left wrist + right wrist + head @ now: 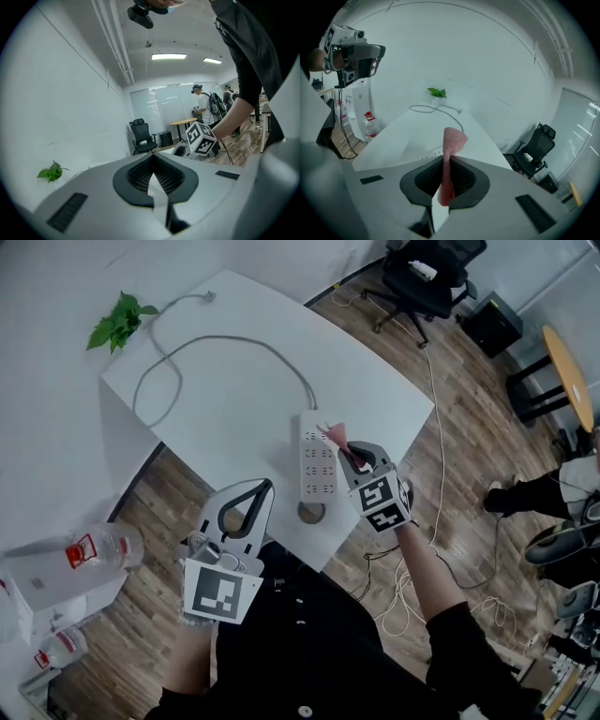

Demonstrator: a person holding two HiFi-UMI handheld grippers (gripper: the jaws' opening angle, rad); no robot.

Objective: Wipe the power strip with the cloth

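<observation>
A white power strip (318, 463) lies near the front edge of the white table (234, 371), its grey cable (211, 343) looping off to the far left. My right gripper (345, 448) hovers at the strip's right side, shut on a pink cloth (335, 436) that sticks out past the jaws. In the right gripper view the pink cloth (449, 154) stands pinched between the closed pads. My left gripper (261, 489) sits off the table's front edge, left of the strip, shut with nothing in it; the left gripper (152, 161) view shows its pads together.
A small green plant (120, 321) stands at the table's far left corner. A round cable hole (310, 513) sits in the table just in front of the strip. Water bottles (98, 549) and a white box are on the floor at left. An office chair (427, 277) stands beyond the table.
</observation>
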